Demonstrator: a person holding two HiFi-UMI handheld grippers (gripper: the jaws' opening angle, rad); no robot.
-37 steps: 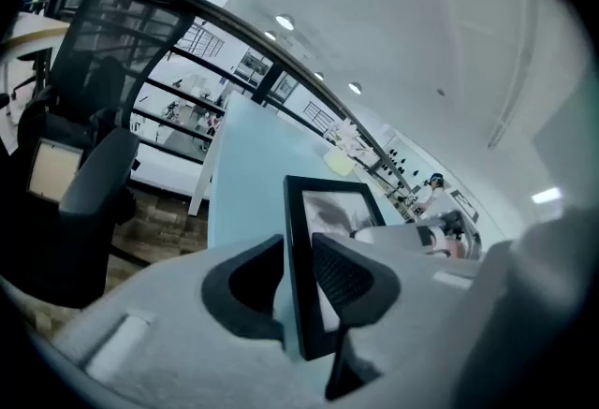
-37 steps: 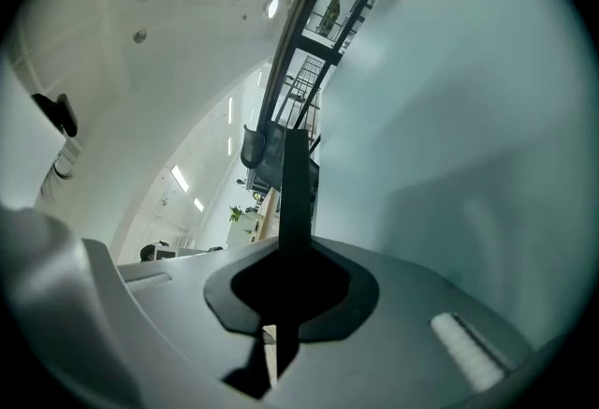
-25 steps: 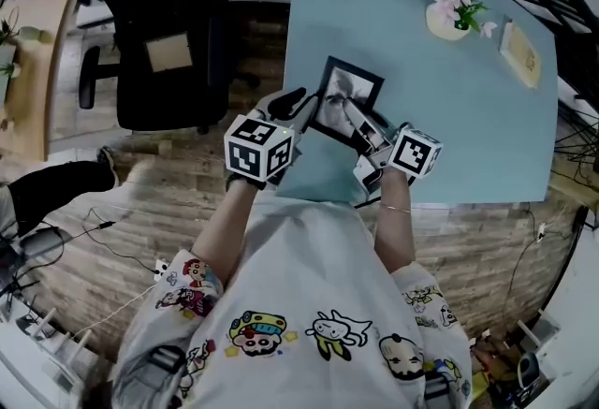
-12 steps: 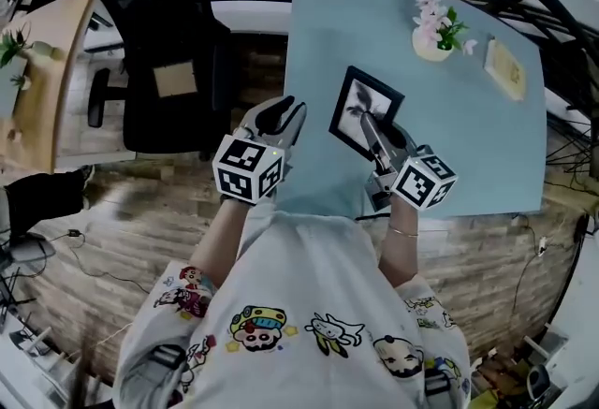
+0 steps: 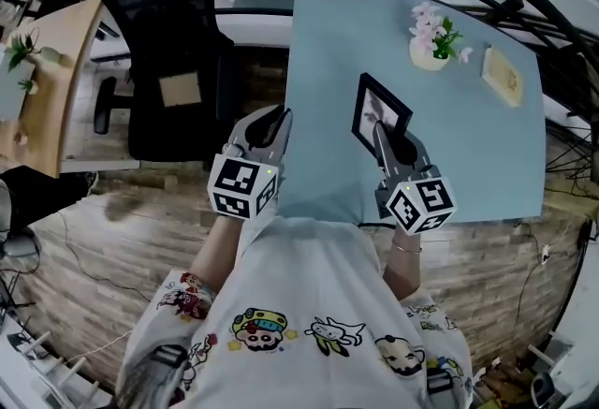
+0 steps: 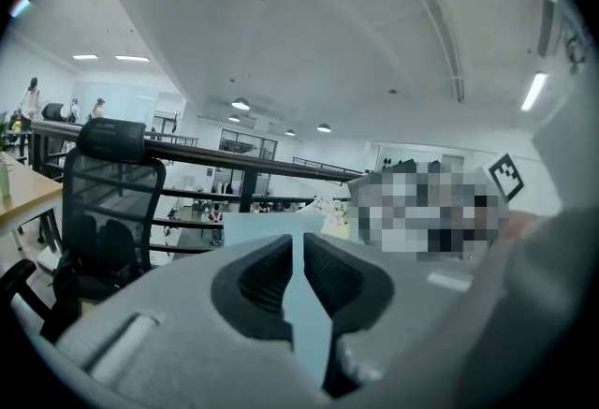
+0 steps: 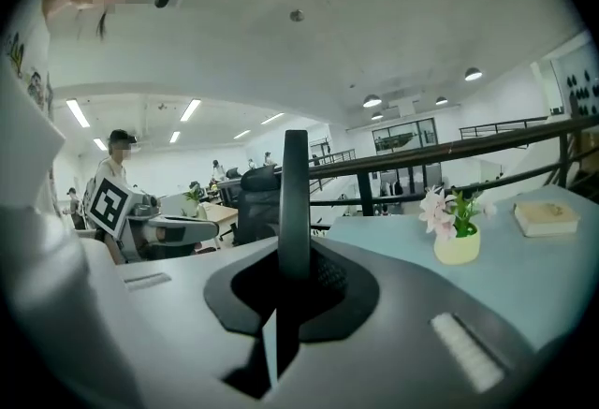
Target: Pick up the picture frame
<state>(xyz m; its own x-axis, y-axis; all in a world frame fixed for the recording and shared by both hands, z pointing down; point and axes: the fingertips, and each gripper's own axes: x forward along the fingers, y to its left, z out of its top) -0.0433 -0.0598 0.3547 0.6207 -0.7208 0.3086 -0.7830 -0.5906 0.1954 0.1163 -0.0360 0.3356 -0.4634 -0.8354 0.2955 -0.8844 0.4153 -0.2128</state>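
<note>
The picture frame point(image 5: 379, 110) has lifted off the table point(image 5: 468, 145), on edge in the right gripper point(image 5: 387, 134). The left gripper point(image 5: 270, 120) has drawn away, jaws just closing empty.

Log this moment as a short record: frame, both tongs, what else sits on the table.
picture frame: upright, edge-on in the right tongs, lifted off the table
right tongs: shut on the picture frame
left tongs: empty, narrow gap, jaws have just been closing
also on table: flower pot, tan book
task: frame picked up
</note>
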